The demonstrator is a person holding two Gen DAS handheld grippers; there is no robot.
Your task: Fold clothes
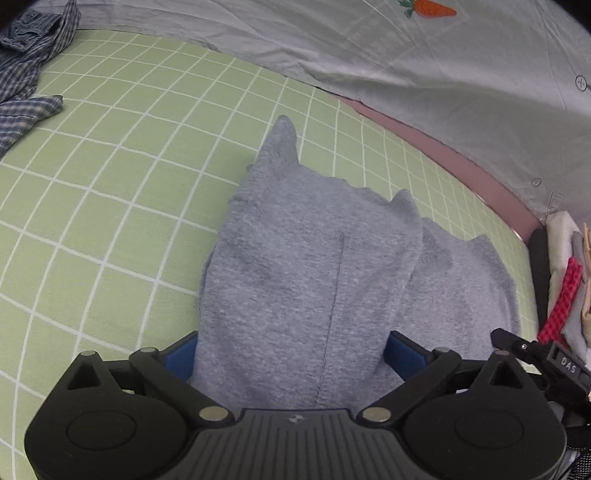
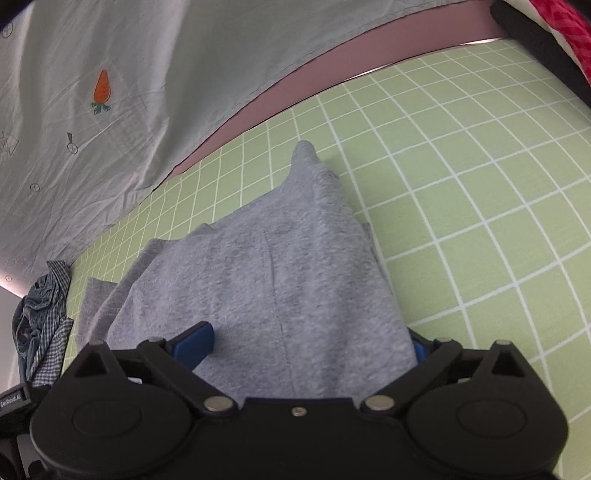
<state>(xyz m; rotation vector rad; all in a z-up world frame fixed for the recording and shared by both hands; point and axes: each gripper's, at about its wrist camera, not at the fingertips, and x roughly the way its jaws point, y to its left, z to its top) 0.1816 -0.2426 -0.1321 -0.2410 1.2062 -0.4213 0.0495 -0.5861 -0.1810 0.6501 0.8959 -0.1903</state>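
Note:
A grey knit garment [image 1: 306,266] lies on the green grid mat [image 1: 110,184], partly folded, with a seam running down its middle. My left gripper [image 1: 291,354] has the cloth draped between and over its blue pads [image 1: 402,354]; the jaws stand wide with fabric bunched between them. In the right wrist view the same grey garment [image 2: 280,280] covers my right gripper [image 2: 306,350]. Its blue left pad [image 2: 194,345] lies on the cloth and the right pad is mostly hidden under it. The fingertips of both are covered by fabric.
A blue checked shirt [image 1: 26,66] lies crumpled at the mat's far left, also in the right wrist view [image 2: 40,325]. A grey sheet with a carrot print [image 1: 428,9] hangs behind. A stack of folded clothes with a red checked piece [image 1: 563,295] sits at the right edge.

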